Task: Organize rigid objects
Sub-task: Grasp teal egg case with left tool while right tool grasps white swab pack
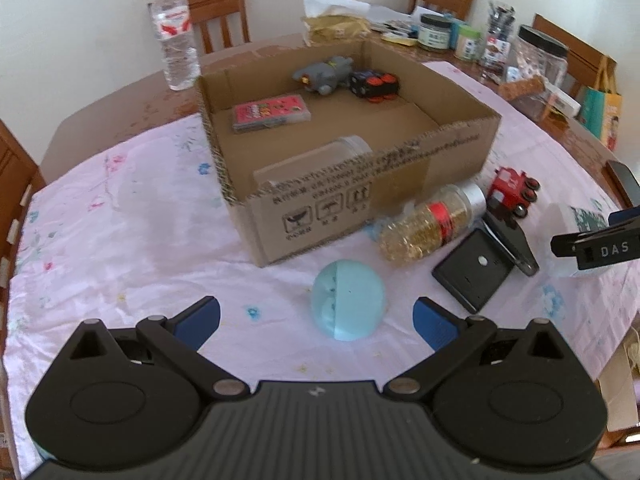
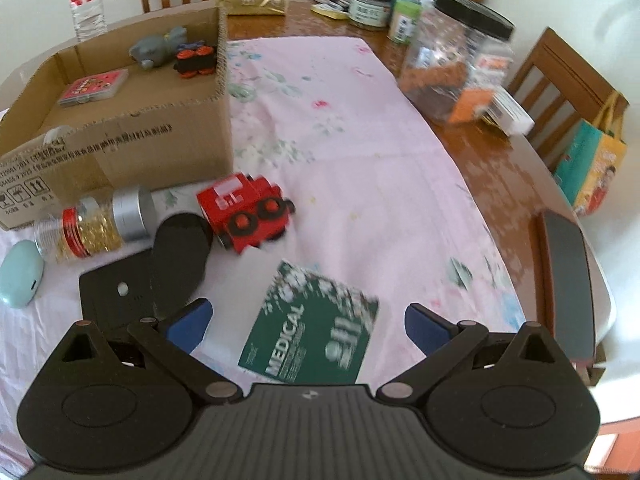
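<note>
An open cardboard box (image 1: 360,208) (image 2: 120,148) holds a pink card pack (image 1: 271,116), a grey toy (image 1: 324,74), a black-and-red toy (image 1: 374,84) and a clear jar (image 1: 316,160). On the pink cloth before it lie a light-blue egg-shaped case (image 1: 348,300) (image 2: 18,274), a jar of gold beads (image 1: 428,224) (image 2: 92,228), a black flat device (image 1: 476,268) (image 2: 152,272), a red toy train (image 1: 514,194) (image 2: 246,210) and a green "MEDICAL" box (image 2: 310,332). My left gripper (image 1: 316,322) is open around the blue case. My right gripper (image 2: 306,324) is open over the green box.
A water bottle (image 1: 176,36) stands behind the box. Jars (image 1: 436,32), a large clear canister (image 2: 456,64), papers and a colourful bag (image 2: 592,168) crowd the table's far right. Wooden chairs ring the table. A black chair back (image 2: 568,284) is at right.
</note>
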{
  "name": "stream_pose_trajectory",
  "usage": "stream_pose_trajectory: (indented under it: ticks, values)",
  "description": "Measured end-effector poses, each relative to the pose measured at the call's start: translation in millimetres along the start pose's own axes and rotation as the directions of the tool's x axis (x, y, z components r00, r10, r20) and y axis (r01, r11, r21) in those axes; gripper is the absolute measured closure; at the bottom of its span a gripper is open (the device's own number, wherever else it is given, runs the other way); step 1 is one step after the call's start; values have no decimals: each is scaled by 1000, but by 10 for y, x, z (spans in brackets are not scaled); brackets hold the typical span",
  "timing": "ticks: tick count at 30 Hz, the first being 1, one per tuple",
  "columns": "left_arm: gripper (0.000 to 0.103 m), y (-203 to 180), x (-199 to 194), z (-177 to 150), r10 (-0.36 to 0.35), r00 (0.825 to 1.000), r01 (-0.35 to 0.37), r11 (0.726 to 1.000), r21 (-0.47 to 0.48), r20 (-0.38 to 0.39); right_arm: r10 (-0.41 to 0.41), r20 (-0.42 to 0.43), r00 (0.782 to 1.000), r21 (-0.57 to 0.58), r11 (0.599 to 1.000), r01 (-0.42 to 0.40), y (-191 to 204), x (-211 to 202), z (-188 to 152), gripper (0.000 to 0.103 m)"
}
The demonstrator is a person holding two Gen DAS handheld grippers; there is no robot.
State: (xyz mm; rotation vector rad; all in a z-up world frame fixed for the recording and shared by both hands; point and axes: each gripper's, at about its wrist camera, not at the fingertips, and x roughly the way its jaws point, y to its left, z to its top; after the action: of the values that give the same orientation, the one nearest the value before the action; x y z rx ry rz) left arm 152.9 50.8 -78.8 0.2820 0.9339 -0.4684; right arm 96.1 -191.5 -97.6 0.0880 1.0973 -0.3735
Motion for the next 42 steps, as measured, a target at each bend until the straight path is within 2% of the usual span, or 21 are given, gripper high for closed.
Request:
stream_pose_trajectory:
  ticks: [7,12,15,18,19,22,29,42]
  values:
    - [1,-59,141,-46,-37,999,39,998,59,-22,-28,-30,999,37,999,29,-146,56,-262,0]
    - [1,-11,295,-93,-52,998,52,999,6,-40,4,-11,1000,19,1000,-3,-180,135,-344,0]
    - [2,-23,382,-122,-48,998,48,999,7,-34,39,-5,999,19,999,-39,-219,165,-333,0]
    - [9,-58,473,-154,-36,999,37,999,23,-38,73,-1,997,20,997,-73,-259,191,-332,0]
    - [17,-65,489,-166,-35,999,36,999,25,-36,76,4,997,12,997,-76,-262,192,-337,0]
    - [29,-62,486,-163,-50,999,50,999,-1,-20,84,14,996,-2,996,-84,-267,198,-339,0]
    - [44,-150,500,-90,-46,999,46,999,2,-9,100,-10,995,-31,994,-101,-271,225,-274,0]
    - [42,-160,536,-16,-45,999,46,999,20,-30,84,-105,991,-30,996,-88,-203,278,-85,0]
